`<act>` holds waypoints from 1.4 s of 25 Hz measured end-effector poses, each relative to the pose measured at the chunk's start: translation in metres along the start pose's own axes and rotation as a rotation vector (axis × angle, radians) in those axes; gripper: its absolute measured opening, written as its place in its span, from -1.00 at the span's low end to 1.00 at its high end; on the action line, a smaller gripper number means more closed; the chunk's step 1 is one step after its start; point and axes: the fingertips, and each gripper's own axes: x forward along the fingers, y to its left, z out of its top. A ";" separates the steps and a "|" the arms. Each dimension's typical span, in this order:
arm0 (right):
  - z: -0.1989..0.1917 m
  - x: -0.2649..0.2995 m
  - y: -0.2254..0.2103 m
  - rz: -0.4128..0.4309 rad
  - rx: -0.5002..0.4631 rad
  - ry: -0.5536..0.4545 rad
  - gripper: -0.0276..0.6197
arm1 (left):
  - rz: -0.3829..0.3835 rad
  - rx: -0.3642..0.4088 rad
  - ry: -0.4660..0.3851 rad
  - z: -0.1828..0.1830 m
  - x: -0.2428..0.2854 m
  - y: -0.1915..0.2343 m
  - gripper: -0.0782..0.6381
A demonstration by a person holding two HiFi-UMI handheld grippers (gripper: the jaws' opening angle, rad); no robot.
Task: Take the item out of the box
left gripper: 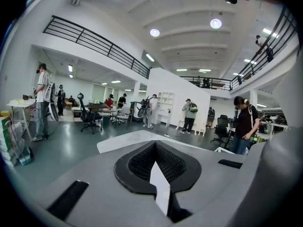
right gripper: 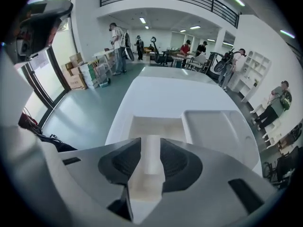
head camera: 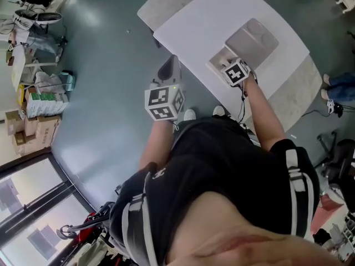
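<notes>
A shallow white box (head camera: pixel 217 59) lies on the white table (head camera: pixel 194 21), its lid (head camera: pixel 252 40) folded back beside it. In the right gripper view the tray (right gripper: pixel 156 126) sits straight ahead and the lid (right gripper: pixel 222 131) to its right. My right gripper (head camera: pixel 232 68) hovers at the tray's near edge, its jaws (right gripper: pixel 151 148) open; only pale box surface shows between the pads, and I cannot make out a separate item. My left gripper (head camera: pixel 170 66) hangs over the floor left of the table, with its jaws (left gripper: pixel 155 150) shut and nothing in them.
The table's near edge (head camera: pixel 183 65) runs between the two grippers. Cardboard boxes (head camera: pixel 33 129) and clutter stand at the far left. Another person's feet (head camera: pixel 333 90) are beside the table's right end. Several people and office chairs (left gripper: pixel 87 115) fill the hall behind.
</notes>
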 end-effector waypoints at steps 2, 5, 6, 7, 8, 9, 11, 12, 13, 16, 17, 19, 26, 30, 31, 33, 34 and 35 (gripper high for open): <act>-0.001 0.011 0.000 0.011 -0.006 0.027 -0.56 | 0.022 -0.003 -0.002 0.000 -0.003 0.007 -0.75; -0.004 0.027 0.001 0.027 -0.036 0.072 -0.54 | 0.055 -0.005 -0.005 0.000 -0.007 0.016 -0.75; -0.006 0.032 0.002 0.031 -0.050 0.089 -0.54 | 0.064 -0.006 -0.006 0.001 -0.009 0.018 -0.75; -0.008 0.036 0.003 0.034 -0.064 0.106 -0.53 | 0.073 -0.006 -0.008 0.001 -0.011 0.020 -0.75; -0.010 0.041 0.004 0.036 -0.078 0.124 -0.52 | 0.082 -0.007 -0.009 0.001 -0.012 0.023 -0.75; -0.012 0.045 0.005 0.039 -0.092 0.141 -0.52 | 0.091 -0.008 -0.010 0.001 -0.014 0.026 -0.75; -0.016 0.054 0.007 0.044 -0.115 0.176 -0.52 | 0.108 -0.011 -0.012 0.002 -0.016 0.030 -0.75; -0.019 0.058 0.007 0.044 -0.123 0.193 -0.52 | 0.115 -0.011 -0.012 0.002 -0.017 0.032 -0.75; -0.021 0.061 0.007 0.044 -0.130 0.208 -0.52 | 0.122 -0.012 -0.012 0.002 -0.018 0.034 -0.75; -0.024 0.070 0.007 0.046 -0.147 0.235 -0.52 | 0.139 -0.017 -0.013 0.002 -0.020 0.039 -0.75; -0.025 0.073 0.007 0.048 -0.149 0.241 -0.52 | 0.145 -0.019 -0.013 0.002 -0.021 0.041 -0.75; -0.025 0.076 0.007 0.057 -0.145 0.258 -0.52 | 0.151 -0.021 -0.014 0.002 -0.021 0.044 -0.75; -0.022 0.076 0.010 0.076 -0.135 0.269 -0.52 | 0.127 -0.013 -0.023 0.006 -0.014 0.042 -0.75; -0.006 0.059 0.008 0.062 -0.072 0.183 -0.52 | 0.097 -0.008 -0.030 0.012 -0.008 0.039 -0.75; 0.000 0.054 0.009 0.068 -0.044 0.151 -0.52 | 0.089 -0.008 -0.031 0.012 -0.007 0.038 -0.75; 0.014 0.045 0.025 0.138 0.050 0.077 -0.52 | 0.070 -0.004 -0.032 0.013 -0.004 0.036 -0.75; 0.018 0.040 0.034 0.181 0.103 0.050 -0.53 | 0.057 -0.002 -0.033 0.012 -0.001 0.034 -0.75; 0.017 0.035 0.034 0.177 0.133 0.045 -0.53 | 0.043 0.002 -0.033 0.012 0.001 0.031 -0.75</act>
